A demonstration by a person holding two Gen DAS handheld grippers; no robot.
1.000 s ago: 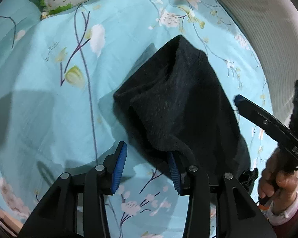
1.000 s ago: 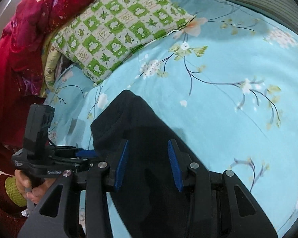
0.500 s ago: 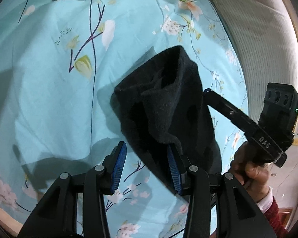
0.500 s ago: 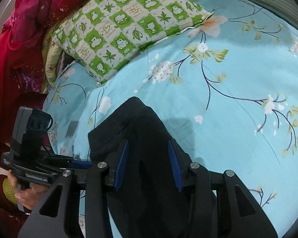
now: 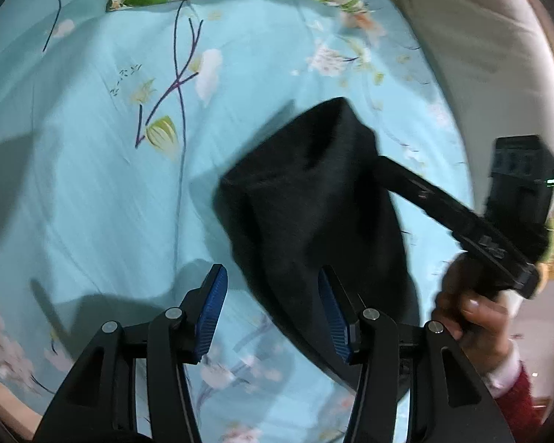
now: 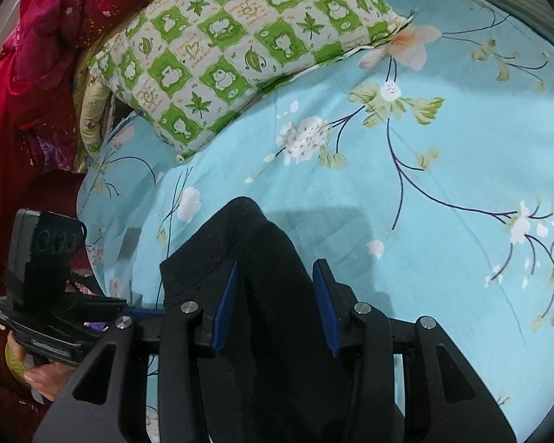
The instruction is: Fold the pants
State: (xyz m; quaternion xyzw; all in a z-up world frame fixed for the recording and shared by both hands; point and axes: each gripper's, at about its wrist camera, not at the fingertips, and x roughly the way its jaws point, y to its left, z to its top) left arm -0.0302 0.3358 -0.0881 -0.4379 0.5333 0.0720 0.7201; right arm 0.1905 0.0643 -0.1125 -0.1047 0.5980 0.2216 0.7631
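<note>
The black pants (image 5: 306,203) lie bunched on the pale blue floral sheet (image 5: 92,184), with their near part raised and casting a shadow. In the left wrist view my left gripper (image 5: 273,288) hovers over the near left edge of the pants. Its jaws are opening; the fabric lies against the right pad (image 5: 332,317) only, and the left pad is bare. A finger of the right gripper (image 5: 417,188) reaches into the pants from the right, held by a hand (image 5: 469,317). In the right wrist view my right gripper (image 6: 276,277) is shut on a thick fold of the pants (image 6: 247,232).
A green-and-white checked pillow (image 6: 240,55) lies at the head of the bed beyond the pants. A red quilt (image 6: 37,74) is piled at the left of it. A pale striped edge (image 5: 461,55) borders the sheet on the right. Bare sheet (image 6: 443,147) stretches right of the pants.
My left jaws have spread wider and the fabric edge has slipped off them. The right gripper has come lower and further into the left view, the pants moving with it.
</note>
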